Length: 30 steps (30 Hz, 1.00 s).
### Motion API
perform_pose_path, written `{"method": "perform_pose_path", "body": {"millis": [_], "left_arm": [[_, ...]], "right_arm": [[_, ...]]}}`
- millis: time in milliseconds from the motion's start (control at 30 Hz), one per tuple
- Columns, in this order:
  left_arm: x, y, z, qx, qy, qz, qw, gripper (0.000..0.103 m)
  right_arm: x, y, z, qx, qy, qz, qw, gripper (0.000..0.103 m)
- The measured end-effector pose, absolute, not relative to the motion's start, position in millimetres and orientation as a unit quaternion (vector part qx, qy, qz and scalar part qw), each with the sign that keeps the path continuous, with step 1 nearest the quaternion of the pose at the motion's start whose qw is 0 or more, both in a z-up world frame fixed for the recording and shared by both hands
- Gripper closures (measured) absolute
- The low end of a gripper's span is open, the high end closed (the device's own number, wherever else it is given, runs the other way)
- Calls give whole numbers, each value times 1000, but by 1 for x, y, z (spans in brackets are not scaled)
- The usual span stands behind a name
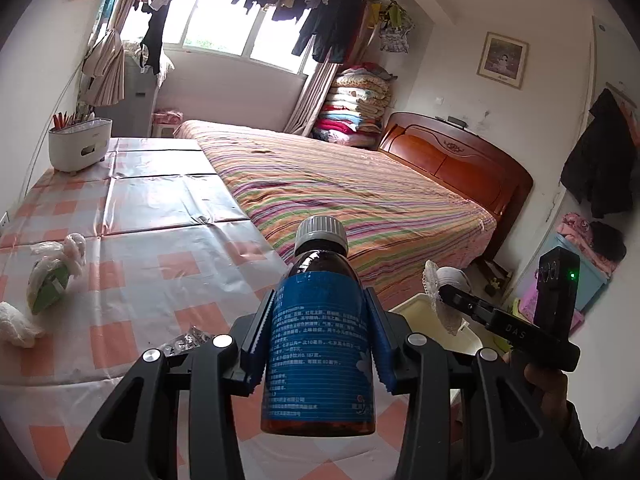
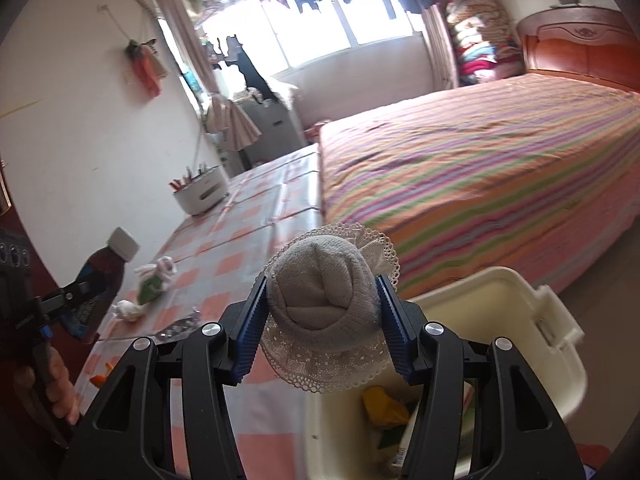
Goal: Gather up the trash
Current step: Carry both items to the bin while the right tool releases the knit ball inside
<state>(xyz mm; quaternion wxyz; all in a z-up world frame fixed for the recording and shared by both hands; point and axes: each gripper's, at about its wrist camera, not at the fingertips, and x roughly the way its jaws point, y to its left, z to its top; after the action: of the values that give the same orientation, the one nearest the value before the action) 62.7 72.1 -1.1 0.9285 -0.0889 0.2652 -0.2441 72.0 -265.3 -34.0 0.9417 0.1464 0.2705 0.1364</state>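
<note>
Your left hand-held gripper [image 1: 318, 344] is clamped on the brown medicine bottle [image 1: 320, 320], held above the checked surface [image 1: 160, 240]. Your right hand-held gripper [image 2: 322, 320] grips a rolled lace-trimmed sock [image 2: 324, 300], cream bin [image 2: 500, 320] at 4 o'clock; wrappers [image 1: 52, 272] at 9 o'clock.

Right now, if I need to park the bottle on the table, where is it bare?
Bare checkered cloth runs between the white pen caddy and the bagged trash, along the bed. The near corner is crowded: bag, crumpled tissue and blister pack. The bin already holds wrappers.
</note>
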Motion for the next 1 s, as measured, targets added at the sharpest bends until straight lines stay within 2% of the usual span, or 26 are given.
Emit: {"method": "perform_pose_path", "body": {"millis": [333,500,567,700,800,1000], "left_arm": [[57,46,-7,-73,277,-272,919,61],[56,34,-9,-62,279,-280,916,61],[56,29,-9,-60,281,-285,914,61],[57,15,-10,-59,290,-294,909,61],[57,-3,-13,-56,294,-302,905,61],[69,-49,-31,-51,322,-329,886,61]], "right_arm": [[66,-273,-37,150,275,91,945,47],[66,-275,-42,155,281,72,944,27],[61,-282,-39,171,278,69,943,26],[51,-305,-31,221,242,44,944,23],[42,-329,-23,256,206,11,944,17],[26,-367,-20,320,158,-32,934,14]]}}
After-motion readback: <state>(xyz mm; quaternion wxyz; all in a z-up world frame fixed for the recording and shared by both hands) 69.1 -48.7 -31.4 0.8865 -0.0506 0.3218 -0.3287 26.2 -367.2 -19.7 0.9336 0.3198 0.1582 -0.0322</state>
